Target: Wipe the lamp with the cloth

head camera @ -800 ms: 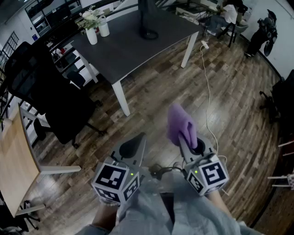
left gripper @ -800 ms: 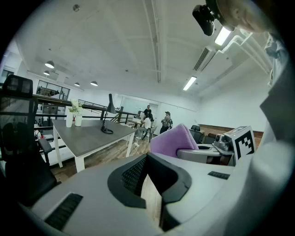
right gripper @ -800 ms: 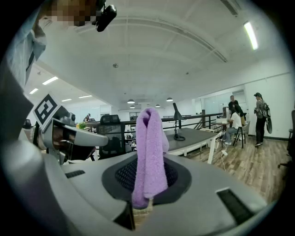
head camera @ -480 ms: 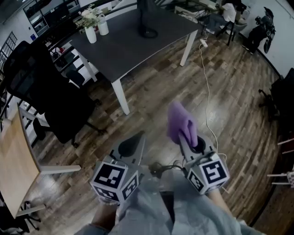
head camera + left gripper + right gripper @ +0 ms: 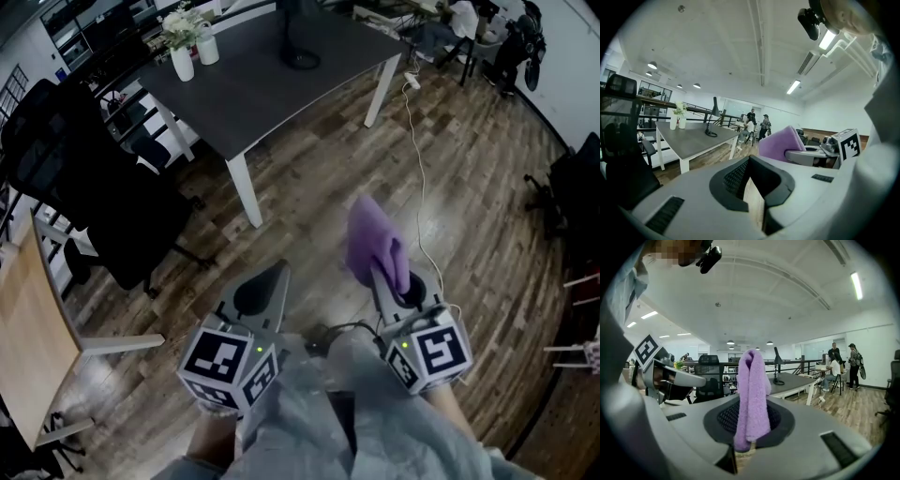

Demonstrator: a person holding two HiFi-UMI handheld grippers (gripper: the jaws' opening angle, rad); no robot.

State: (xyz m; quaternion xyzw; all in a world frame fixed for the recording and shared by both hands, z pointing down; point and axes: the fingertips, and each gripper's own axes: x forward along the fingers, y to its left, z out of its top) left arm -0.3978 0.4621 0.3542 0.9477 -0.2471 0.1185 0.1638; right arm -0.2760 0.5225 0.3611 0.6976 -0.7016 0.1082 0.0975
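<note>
The lamp [image 5: 300,58] stands on the far end of a dark grey table [image 5: 272,98]; only its black round base and the bottom of its pole show in the head view. In the left gripper view the lamp [image 5: 712,123] is small and far ahead. A purple cloth [image 5: 375,242] sticks up from my right gripper [image 5: 382,274], which is shut on it above the wooden floor. It hangs folded between the jaws in the right gripper view, cloth [image 5: 752,390]. Beside it, my left gripper [image 5: 274,281] is shut and holds nothing. Both grippers are well short of the table.
A black office chair [image 5: 103,202] stands left of the table. On the table's far left corner are white vases with flowers [image 5: 184,49]. A white cable [image 5: 422,169] runs across the floor. A light wooden desk [image 5: 28,319] is at the left edge. People sit far off [image 5: 469,23].
The table and floor have slid slightly up and left in the head view. Both grippers sit a little lower in the frame, with the cloth still held.
</note>
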